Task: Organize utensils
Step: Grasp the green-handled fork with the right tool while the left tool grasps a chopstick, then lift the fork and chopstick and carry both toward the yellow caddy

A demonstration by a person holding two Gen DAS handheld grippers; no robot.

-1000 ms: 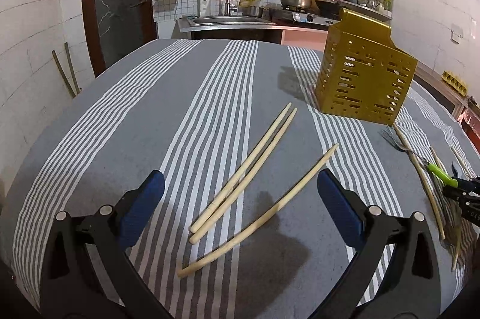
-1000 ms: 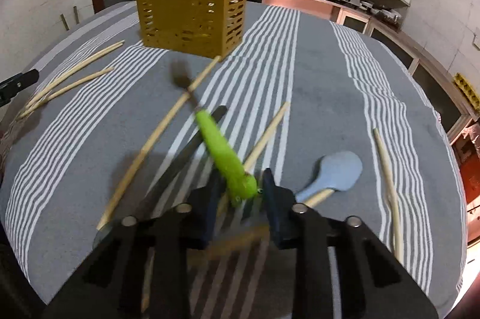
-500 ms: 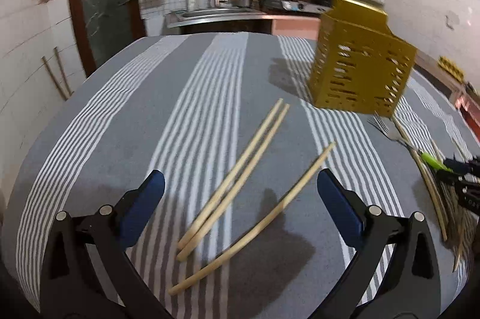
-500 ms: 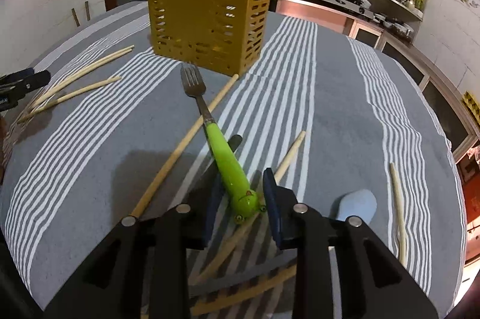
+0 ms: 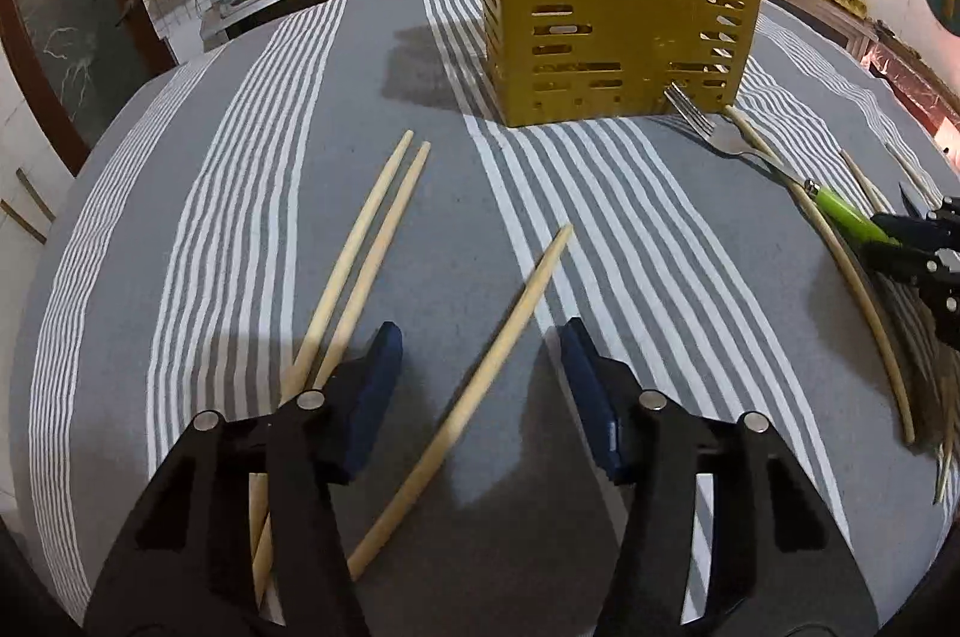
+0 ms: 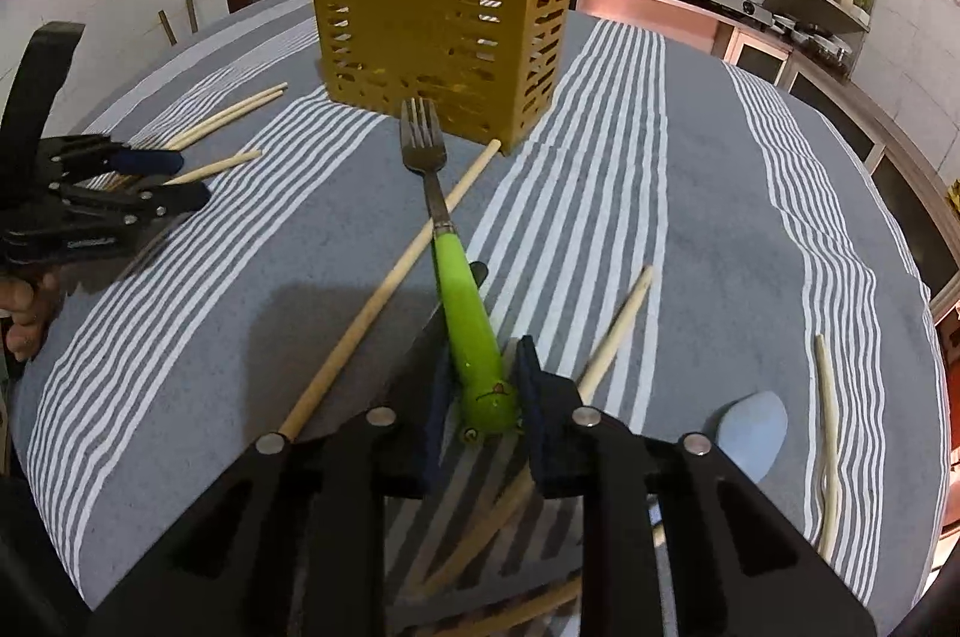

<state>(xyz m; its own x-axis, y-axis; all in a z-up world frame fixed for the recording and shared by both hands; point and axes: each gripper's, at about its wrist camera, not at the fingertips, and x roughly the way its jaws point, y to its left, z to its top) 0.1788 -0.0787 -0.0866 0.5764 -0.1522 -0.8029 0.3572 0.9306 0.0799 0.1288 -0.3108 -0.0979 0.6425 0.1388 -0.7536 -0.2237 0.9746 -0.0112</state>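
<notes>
Two hand-held grippers are at work over our round worktop (image 5: 420, 55), which is covered with a grey cloth with white stripes. Our left hand-held gripper (image 5: 480, 373) points down at the near left of the cloth, its blue-padded jaws closing at about half their width around a single pale wooden chopstick (image 5: 480, 385) that lies flat between them; the pads do not touch it. Just left of that stick lies a pair of matching wooden chopsticks (image 5: 372, 241), side by side, their near ends hidden under the left finger. Our right hand-held gripper (image 6: 480, 397) has its jaws closing and already pressed on the thick end of a fork with a bright green plastic handle and a steel head (image 6: 456, 277), whose tines point away toward the far side and end just short of a mustard-yellow perforated plastic utensil holder (image 6: 444, 37). That holder stands upright at the far middle of the worktop. Beneath the fork a long wooden chopstick (image 6: 384, 289) runs diagonally, its far tip close to the holder's near corner. Another wooden chopstick (image 6: 618, 331) slants away just right of the jaws, a pale blue spoon bowl (image 6: 750, 427) shows at the near right, and a curved pale stick (image 6: 828, 439) lies further right. A dark flat utensil (image 6: 477, 271) lies partly hidden under the green handle.
</notes>
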